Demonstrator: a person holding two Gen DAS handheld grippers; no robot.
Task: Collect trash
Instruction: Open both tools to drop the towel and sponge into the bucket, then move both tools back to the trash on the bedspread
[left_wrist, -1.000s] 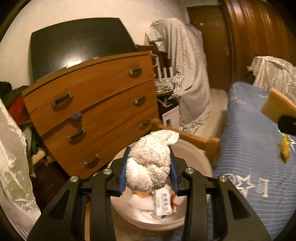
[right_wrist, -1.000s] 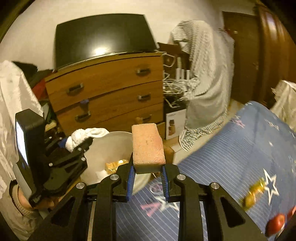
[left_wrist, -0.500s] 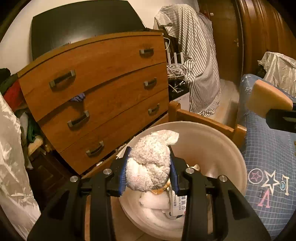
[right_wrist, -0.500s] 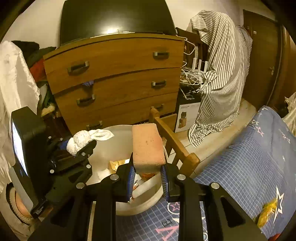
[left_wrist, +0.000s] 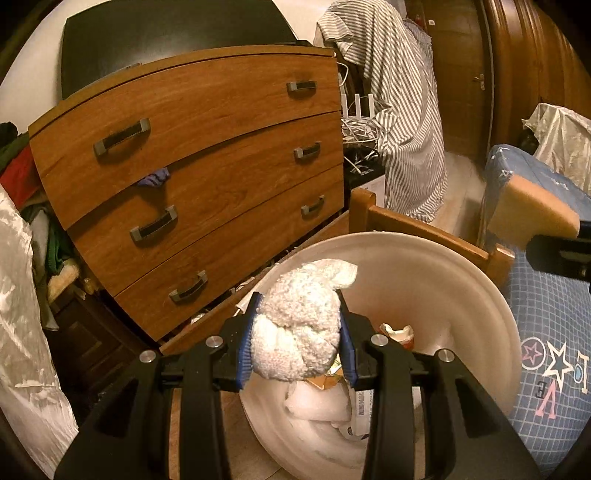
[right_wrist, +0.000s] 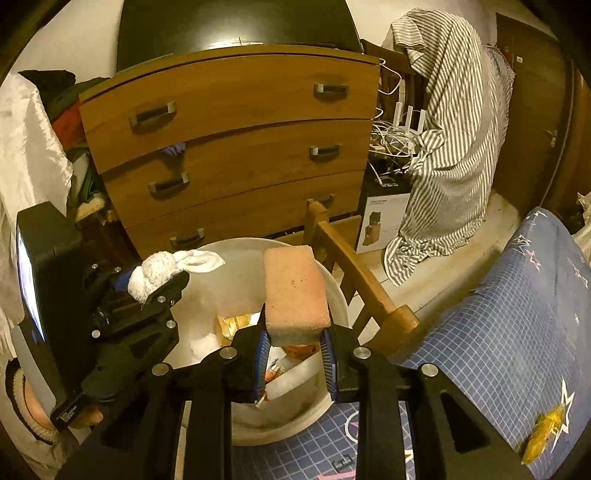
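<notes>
Left gripper (left_wrist: 297, 341): jaws pinching a balled white terry cloth (left_wrist: 299, 325) above the round white plastic bin (left_wrist: 461, 280). Right gripper (right_wrist: 295, 350): jaws clamping a pink rectangular sponge (right_wrist: 295, 291) over the same bin. Wrapper print inside is illegible.

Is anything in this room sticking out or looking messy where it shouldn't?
Yes: a scrap of blue cloth pokes out of the wooden dresser, caught between its top and middle drawers. A yellow wrapper also lies loose on the blue bedspread.
</notes>
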